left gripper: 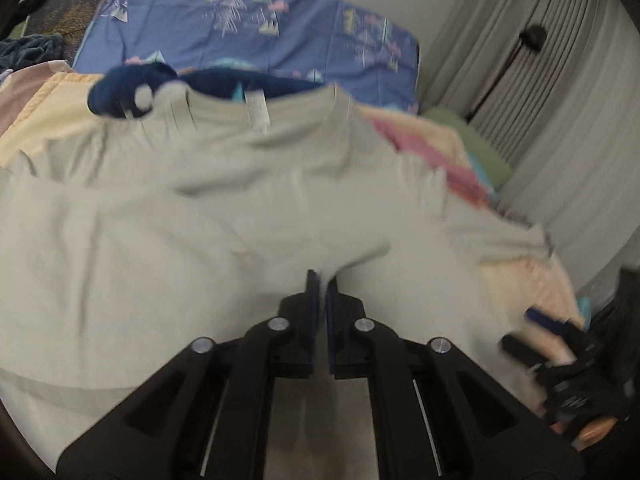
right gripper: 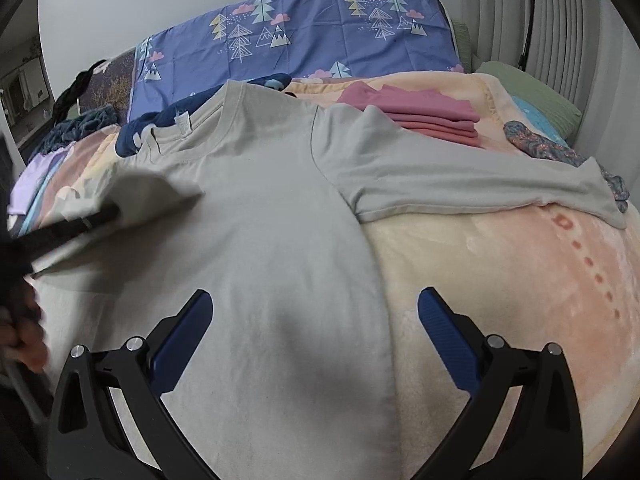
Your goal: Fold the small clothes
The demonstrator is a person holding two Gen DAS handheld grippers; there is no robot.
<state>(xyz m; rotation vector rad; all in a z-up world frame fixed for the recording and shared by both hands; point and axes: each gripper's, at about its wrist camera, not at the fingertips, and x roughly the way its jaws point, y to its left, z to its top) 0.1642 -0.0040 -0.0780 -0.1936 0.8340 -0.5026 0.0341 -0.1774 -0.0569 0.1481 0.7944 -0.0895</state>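
A light grey T-shirt (right gripper: 260,208) lies spread on a peach blanket (right gripper: 500,280), neck at the far side. Its right sleeve (right gripper: 460,176) is stretched out flat. My left gripper (left gripper: 322,280) is shut on a pinch of the shirt's (left gripper: 200,200) cloth. In the right wrist view the left gripper (right gripper: 112,213) comes in from the left edge, blurred, holding the left sleeve side lifted and folded inward. My right gripper (right gripper: 316,308) is open above the shirt's lower body, with nothing between its fingers. It shows blurred at the right edge of the left wrist view (left gripper: 532,328).
A stack of folded pink clothes (right gripper: 424,114) sits past the right sleeve. A navy garment (right gripper: 160,128) lies by the collar, a floral cloth (right gripper: 552,148) at the sleeve's end, a lilac piece (right gripper: 32,180) far left. A blue tree-print pillow (right gripper: 320,36) and curtains (right gripper: 560,20) stand behind.
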